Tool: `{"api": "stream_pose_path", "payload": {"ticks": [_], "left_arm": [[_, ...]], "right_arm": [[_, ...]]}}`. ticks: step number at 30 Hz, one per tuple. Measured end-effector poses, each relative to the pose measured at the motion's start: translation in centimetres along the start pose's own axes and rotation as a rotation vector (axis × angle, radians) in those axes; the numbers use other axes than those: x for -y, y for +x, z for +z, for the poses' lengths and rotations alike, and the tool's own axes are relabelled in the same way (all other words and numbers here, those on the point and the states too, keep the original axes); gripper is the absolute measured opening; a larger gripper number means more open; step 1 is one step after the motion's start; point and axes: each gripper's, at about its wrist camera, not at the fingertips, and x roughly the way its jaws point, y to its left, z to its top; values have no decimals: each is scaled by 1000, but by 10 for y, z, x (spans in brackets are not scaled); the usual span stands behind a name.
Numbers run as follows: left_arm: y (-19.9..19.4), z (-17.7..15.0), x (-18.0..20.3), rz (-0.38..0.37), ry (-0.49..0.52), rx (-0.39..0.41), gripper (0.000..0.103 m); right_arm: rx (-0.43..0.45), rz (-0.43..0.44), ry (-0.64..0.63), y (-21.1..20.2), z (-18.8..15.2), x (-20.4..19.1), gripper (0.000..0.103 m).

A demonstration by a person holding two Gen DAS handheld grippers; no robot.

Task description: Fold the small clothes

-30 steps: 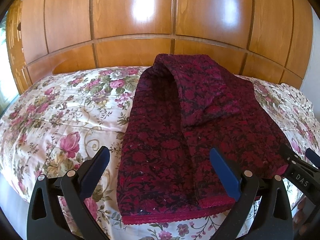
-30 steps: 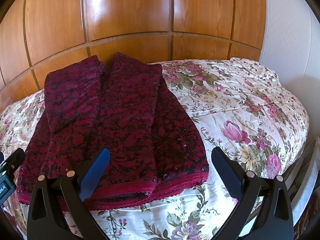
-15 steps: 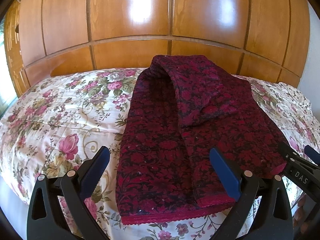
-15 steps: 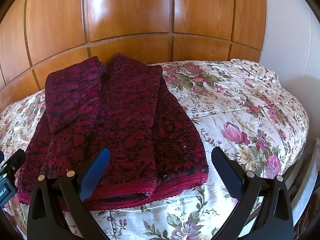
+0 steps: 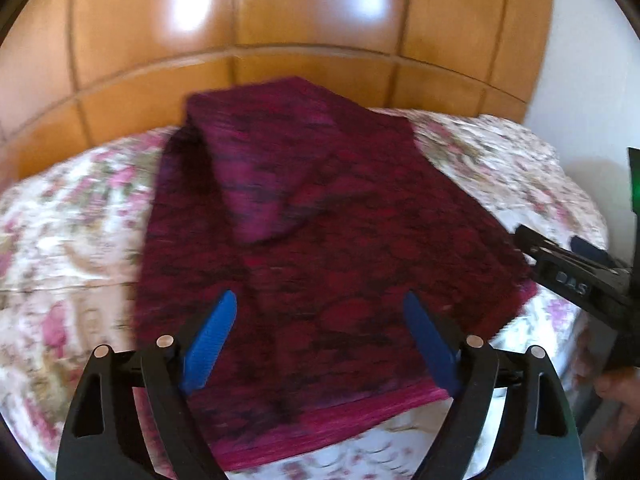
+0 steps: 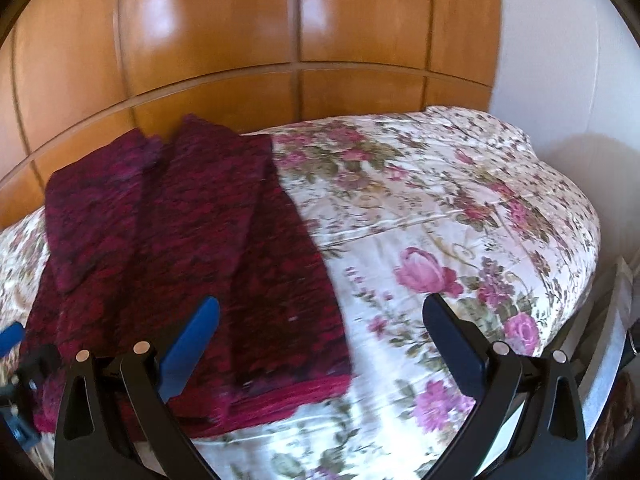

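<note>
Left wrist view: the left claw (image 5: 320,338) is spread wide and holds nothing, above the near hem of the dark red garment (image 5: 320,248) lying on the flowered bedspread (image 5: 72,248).
Far side: wooden headboard (image 5: 280,40).
Right wrist view: the right claw (image 6: 320,344) is spread and holds nothing, over the garment's right edge (image 6: 200,248).
Blur: both views are smeared.

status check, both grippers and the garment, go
Left gripper open, empty, over the garment's near hem. Right gripper open, empty. Maroon garment partly folded, flat on the floral bedspread. Nothing in the way.
</note>
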Motion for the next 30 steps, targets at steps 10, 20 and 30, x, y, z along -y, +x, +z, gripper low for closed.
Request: {"api": "stream_pose_path", "payload": {"ticks": [10,20,30], "left_arm": [[36,0,19,-58,86,-60,23],[-30,35,-116,-112,-294,90,16],[-80,81,-310,313,-574,249,15]], "right_arm": [[-77,269,43,22,25,-2,99],[-289,453,-208,68,25,-82,47],[-96,389,-421,23,67,-73,17]]}}
